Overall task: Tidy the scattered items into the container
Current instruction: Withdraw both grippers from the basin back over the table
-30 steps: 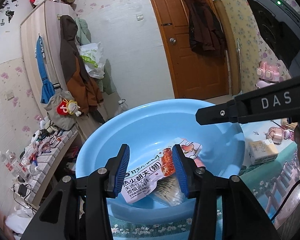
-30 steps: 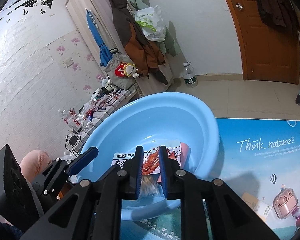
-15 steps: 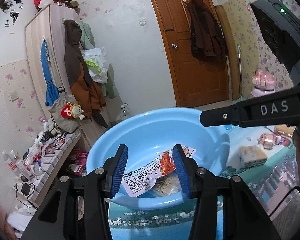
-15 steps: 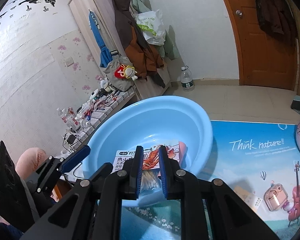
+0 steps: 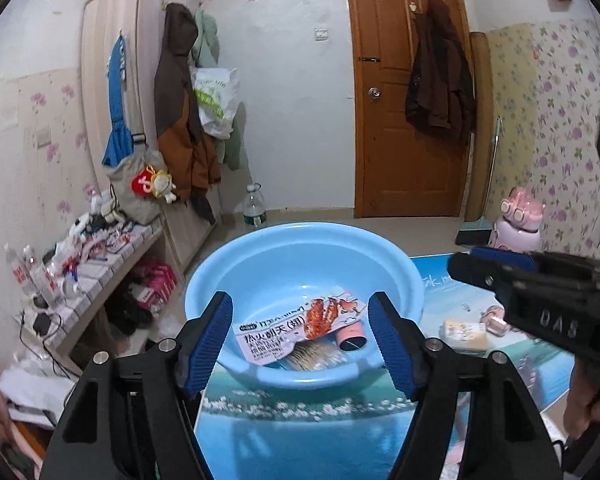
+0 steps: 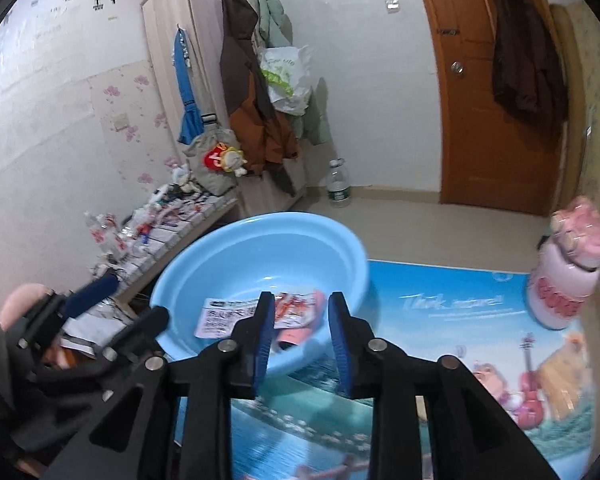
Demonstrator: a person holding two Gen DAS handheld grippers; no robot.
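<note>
The printed snack packet [image 5: 296,330] lies flat inside the round, smooth blue plastic basin [image 5: 260,256], long axis running near-left to far-right, over a pink tube [image 5: 350,338]. The left gripper [image 5: 302,344] and right gripper [image 6: 300,340] have just been opening; both stand spread and empty, above the near rim. The basin sits at the left edge of a glossy printed mat [image 6: 440,320], open to the right.

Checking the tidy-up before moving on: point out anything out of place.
A small pale yellow packet and a little pink round item lie on the printed blue table mat, outside the light blue plastic basin that holds the snack packet.
</note>
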